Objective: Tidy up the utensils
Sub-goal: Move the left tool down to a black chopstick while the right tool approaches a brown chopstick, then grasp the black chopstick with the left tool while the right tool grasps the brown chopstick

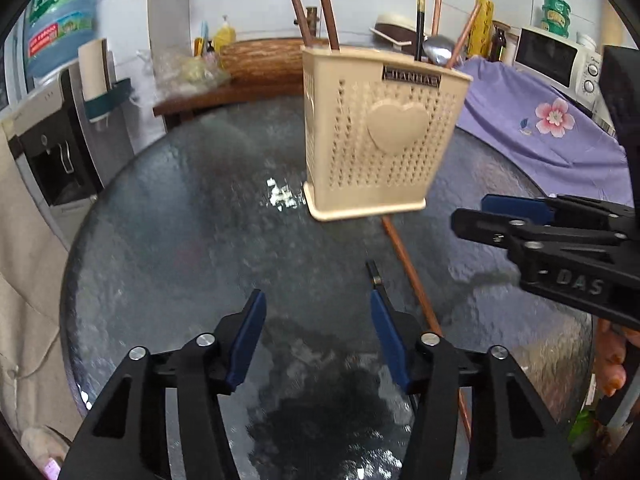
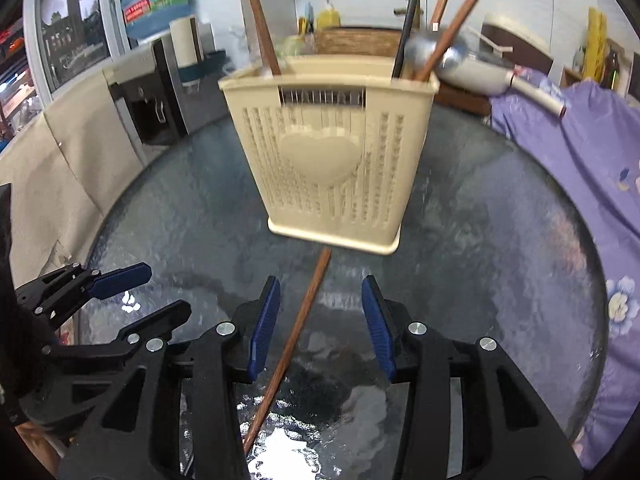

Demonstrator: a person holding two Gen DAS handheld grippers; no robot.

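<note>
The utensil holder (image 2: 332,152), a beige perforated plastic basket with a raised heart on its front, stood upright on the round dark glass bench (image 2: 500,264), toward the far side from both cameras. Inside it stood several brown chopsticks (image 2: 258,20), one black chopstick (image 2: 406,32) and a metal spoon (image 2: 420,54), all leaning against the rim.

One loose brown chopstick (image 2: 296,332) lay flat on the bench in front of the holder. Its far end reached the foot of the holder; its near end pointed toward the cameras.

The right gripper (image 2: 320,320) hung over the bench with its blue-padded fingers (image 2: 264,324) apart. In the right wrist view the loose chopstick ran between the two fingers, nearer the left-hand pad, and neither pad pressed on it.

The left gripper (image 1: 318,332) hung beside the right one, its fingers (image 1: 248,336) also apart, with only bare glass between them. A short black piece (image 1: 374,272) lay on the bench just past its right-hand fingertip; what it was could not be told. In the left wrist view the loose chopstick lay just outside that same finger.

A purple flowered cloth (image 1: 540,132) lay beyond the right edge of the bench.
</note>
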